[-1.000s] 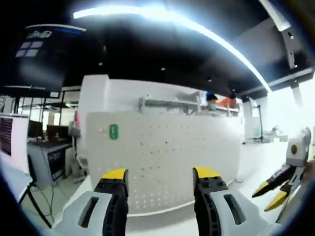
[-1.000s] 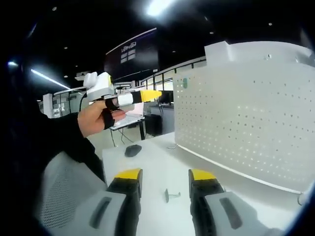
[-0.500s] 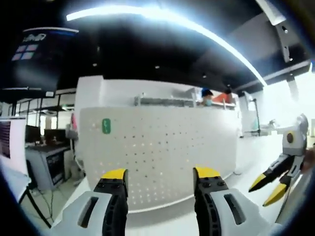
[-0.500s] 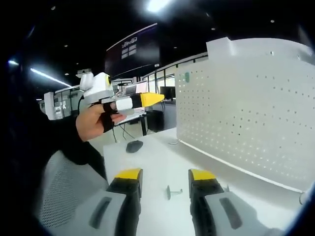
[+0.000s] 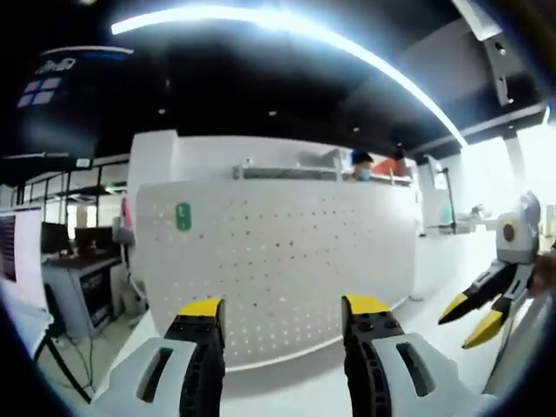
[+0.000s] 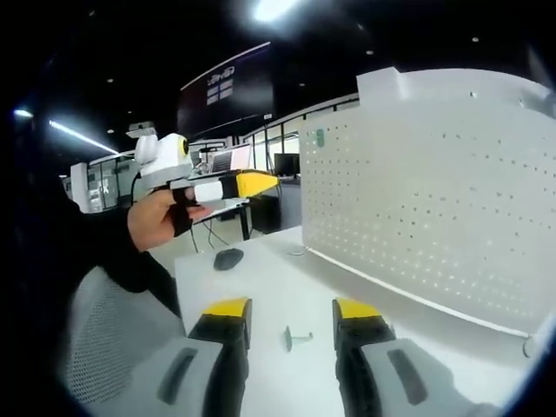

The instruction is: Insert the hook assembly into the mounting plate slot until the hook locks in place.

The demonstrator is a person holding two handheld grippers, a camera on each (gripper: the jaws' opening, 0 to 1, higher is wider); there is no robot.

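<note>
- Right gripper (image 6: 282, 317): jaws spread, nothing between them, held above the white table (image 6: 261, 287).
- Hook (image 6: 295, 337), small and grey-green, lies on the table between the right jaw tips, untouched.
- Left gripper (image 5: 282, 313): jaws spread, empty, aimed at the pegboard (image 5: 278, 261).
- Dark oval object (image 6: 228, 259) farther back on the table.
- White perforated pegboard stands upright along the table's far side; green tag (image 5: 183, 216) near its upper corner.

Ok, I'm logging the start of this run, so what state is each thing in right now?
Left gripper: open, empty, raised facing the pegboard.
Right gripper: open, empty, above the table.
Hook: lying loose on the white table, not inserted.
Pegboard: upright, holes bare.
Mouse: resting on the table.
</note>
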